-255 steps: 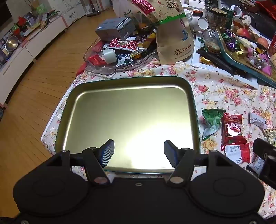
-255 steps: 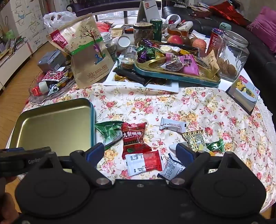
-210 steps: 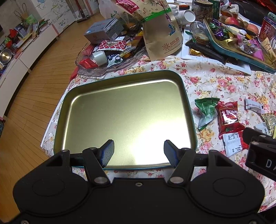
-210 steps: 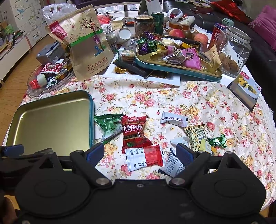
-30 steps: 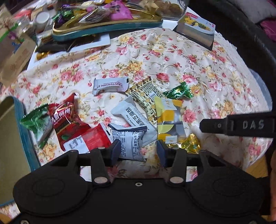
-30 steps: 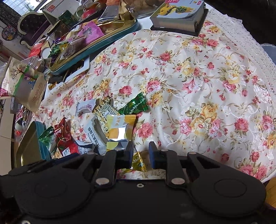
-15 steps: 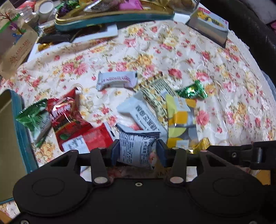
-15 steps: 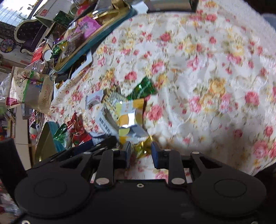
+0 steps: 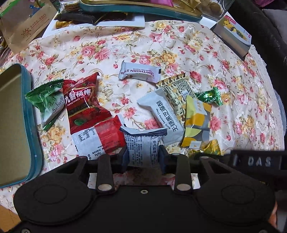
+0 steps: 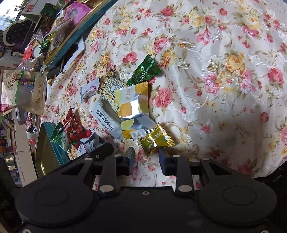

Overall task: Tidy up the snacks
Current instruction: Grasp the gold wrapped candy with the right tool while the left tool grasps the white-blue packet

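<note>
Several wrapped snacks lie on the floral tablecloth. My left gripper (image 9: 143, 158) points steeply down, and its closing jaws press the sides of a white-grey printed packet (image 9: 143, 143). A red-white packet (image 9: 100, 139) lies to its left, a sesame crisp packet (image 9: 165, 114) to its right. My right gripper (image 10: 146, 159) hovers low over a gold candy (image 10: 157, 138); its jaws are opening, with the candy's near corner between the fingertips, untouched. A yellow-grey packet (image 10: 132, 107) and a green candy (image 10: 145, 71) lie beyond. The empty gold tray (image 9: 34, 143) sits at the left.
A teal tray of sweets (image 9: 140, 9), a paper bag (image 9: 26, 26) and a small box (image 9: 231, 35) stand at the back. Green (image 9: 46, 102), red (image 9: 84, 102) and Hawthorn (image 9: 140, 72) packets lie near the gold tray. The table edge drops off at the right.
The left jaws have narrowed onto the white-grey packet. The right gripper has sunk toward the gold candy, rolled, and its jaws have parted a little.
</note>
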A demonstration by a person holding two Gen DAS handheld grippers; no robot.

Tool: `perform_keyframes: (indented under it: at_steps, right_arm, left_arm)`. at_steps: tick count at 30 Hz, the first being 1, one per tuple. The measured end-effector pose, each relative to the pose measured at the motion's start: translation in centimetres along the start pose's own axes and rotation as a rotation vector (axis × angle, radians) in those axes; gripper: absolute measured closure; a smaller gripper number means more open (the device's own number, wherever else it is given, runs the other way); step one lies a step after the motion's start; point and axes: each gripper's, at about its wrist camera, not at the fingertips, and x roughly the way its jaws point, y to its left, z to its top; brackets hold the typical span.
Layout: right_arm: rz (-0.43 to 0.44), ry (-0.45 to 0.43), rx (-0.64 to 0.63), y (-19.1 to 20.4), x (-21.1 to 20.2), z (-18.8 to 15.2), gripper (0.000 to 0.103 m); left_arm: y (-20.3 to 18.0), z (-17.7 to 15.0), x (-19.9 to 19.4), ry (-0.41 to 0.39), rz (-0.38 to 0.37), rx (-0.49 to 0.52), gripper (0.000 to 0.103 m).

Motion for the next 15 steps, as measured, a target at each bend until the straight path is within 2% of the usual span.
perform_keyframes:
  at_steps: [2,7,11,15]
  right_arm:
    - [-0.021,-0.023,0.016,0.4,0.5,0.4,0.070]
    - [-0.111,-0.184,-0.047,1.1,-0.4,1.0,0.069]
    - [-0.111,-0.165,-0.025,0.8,-0.2,1.0,0.069]
    - [-0.140,-0.145,-0.080,1.7,0.6,0.5,0.068]
  left_arm:
    - [0.0,-0.2,0.0,0.011,0.003,0.001,0.061]
    - [0.2,-0.3,-0.2,0.022,-0.007,-0.012,0.061]
    - [0.2,-0.3,-0.6,0.010,0.005,-0.016,0.061]
    - [0.1,-0.4,-0.6,0.008,0.019,-0.011,0.061]
